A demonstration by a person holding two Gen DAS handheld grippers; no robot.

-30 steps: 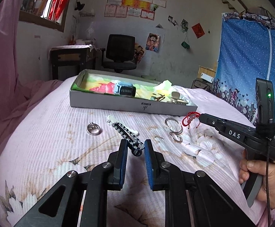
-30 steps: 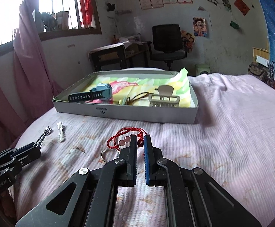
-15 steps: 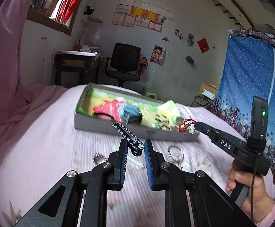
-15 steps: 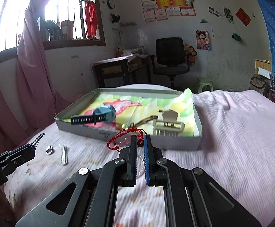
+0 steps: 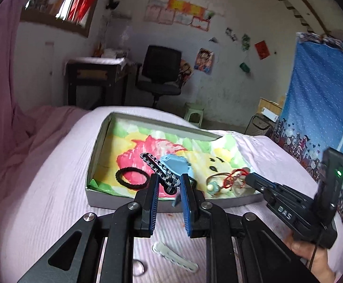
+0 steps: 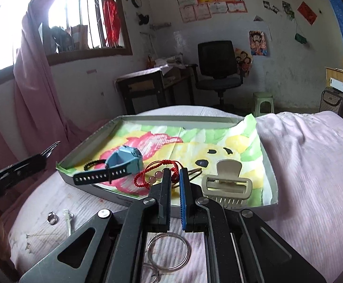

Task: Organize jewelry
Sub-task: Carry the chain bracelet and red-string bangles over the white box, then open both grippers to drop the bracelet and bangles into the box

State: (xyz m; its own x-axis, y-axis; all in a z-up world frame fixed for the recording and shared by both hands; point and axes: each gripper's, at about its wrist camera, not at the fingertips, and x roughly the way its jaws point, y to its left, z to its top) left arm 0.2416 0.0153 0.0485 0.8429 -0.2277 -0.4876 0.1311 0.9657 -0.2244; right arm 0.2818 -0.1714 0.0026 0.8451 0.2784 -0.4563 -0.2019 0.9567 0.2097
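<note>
My left gripper point(image 5: 169, 184) is shut on a black-and-white chain bracelet point(image 5: 156, 166) and holds it over the near edge of the grey tray point(image 5: 93, 155). My right gripper point(image 6: 175, 176) is shut on a red cord bracelet with pink beads point(image 6: 157, 171) and holds it over the tray's point(image 6: 86, 149) near side. The right gripper also shows in the left wrist view point(image 5: 248, 176) with the red bracelet point(image 5: 234, 176). In the tray lie a blue watch point(image 6: 124, 159), a beige hair claw point(image 6: 227, 184) and a black hair tie point(image 5: 131, 176).
On the pink bedspread in front of the tray lie a silver ring point(image 6: 52, 218), a white hair clip point(image 6: 68, 219) and metal bangles point(image 6: 168, 251). A desk point(image 6: 148, 87) and office chair point(image 6: 218, 70) stand behind the bed.
Both grippers rose from the bedspread with their bracelets and moved forward to hang over the tray. The bangles, ring and clip stayed on the bedspread.
</note>
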